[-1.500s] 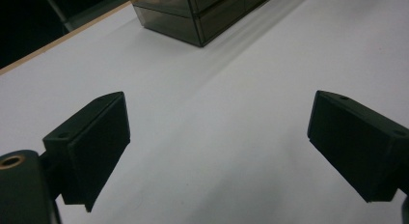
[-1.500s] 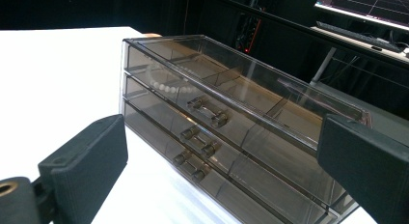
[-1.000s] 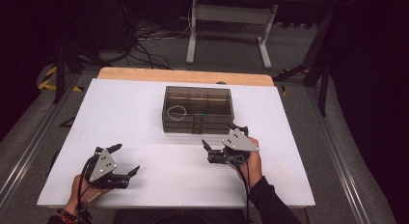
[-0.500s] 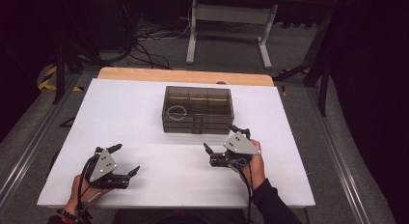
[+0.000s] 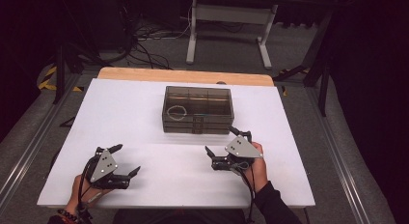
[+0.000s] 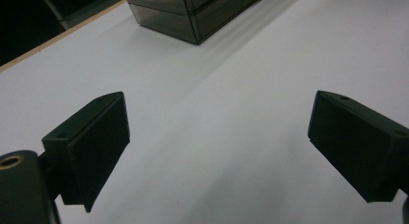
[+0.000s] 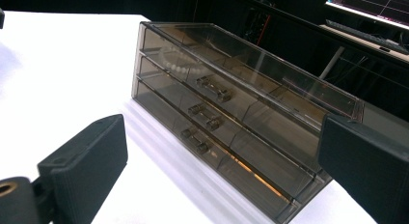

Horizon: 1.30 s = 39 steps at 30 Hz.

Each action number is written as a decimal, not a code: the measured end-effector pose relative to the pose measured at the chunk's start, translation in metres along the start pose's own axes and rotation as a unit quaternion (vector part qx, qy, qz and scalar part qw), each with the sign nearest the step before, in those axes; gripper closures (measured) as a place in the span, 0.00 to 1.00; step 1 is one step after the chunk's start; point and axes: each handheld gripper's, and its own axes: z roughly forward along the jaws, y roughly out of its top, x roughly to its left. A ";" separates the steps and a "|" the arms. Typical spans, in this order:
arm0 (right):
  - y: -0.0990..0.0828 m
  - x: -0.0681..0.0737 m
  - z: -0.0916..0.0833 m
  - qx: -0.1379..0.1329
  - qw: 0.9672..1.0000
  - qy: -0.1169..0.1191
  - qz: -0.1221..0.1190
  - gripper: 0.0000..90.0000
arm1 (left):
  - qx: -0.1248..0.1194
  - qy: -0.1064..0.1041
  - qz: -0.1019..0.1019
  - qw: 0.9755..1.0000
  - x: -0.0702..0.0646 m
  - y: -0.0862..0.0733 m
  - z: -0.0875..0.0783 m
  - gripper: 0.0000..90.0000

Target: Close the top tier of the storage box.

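Observation:
A smoky transparent drawer box (image 5: 197, 110) stands at the middle back of the white table (image 5: 120, 113). It has three shut drawers with small handles (image 7: 207, 120). A pale bead ring (image 5: 176, 112) lies inside the top level. My right gripper (image 5: 225, 143) is open just in front of the box's right corner, with nothing between its jaws; in the right gripper view the box (image 7: 231, 118) sits close ahead. My left gripper (image 5: 128, 159) is open near the front left of the table, empty, with the box (image 6: 193, 14) far ahead of it.
A wooden strip (image 5: 183, 75) runs along the table's far edge. Beyond it are cables and a white stand (image 5: 226, 21) on the dark floor. Metal rails (image 5: 29, 147) flank the table. A monitor (image 7: 371, 7) glows behind the box.
My right gripper has drifted slightly back toward the table's front edge, away from the box. The left gripper has stayed put.

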 end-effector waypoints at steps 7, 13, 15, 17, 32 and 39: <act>-0.004 -0.003 -0.007 0.002 1.000 0.005 0.002 0.05 | -0.007 0.002 -0.003 1.000 0.001 0.002 -0.002 0.09; -0.010 -0.006 -0.012 0.007 1.000 0.005 0.001 0.05 | -0.005 0.002 0.005 1.000 0.001 0.001 -0.002 0.09; -0.011 -0.007 -0.013 0.010 1.000 0.007 0.001 0.05 | -0.010 0.005 0.001 1.000 0.003 0.002 -0.003 0.09; -0.013 -0.007 -0.014 0.012 1.000 0.008 -0.001 0.05 | -0.009 0.005 0.003 1.000 0.003 0.002 -0.002 0.09; -0.030 -0.010 -0.034 0.018 1.000 0.016 -0.013 0.05 | -0.007 0.001 0.015 1.000 0.002 0.007 0.004 0.09; -0.042 -0.013 -0.045 0.029 0.999 0.015 -0.020 0.05 | -0.005 -0.004 0.019 1.000 0.001 0.009 0.009 0.08</act>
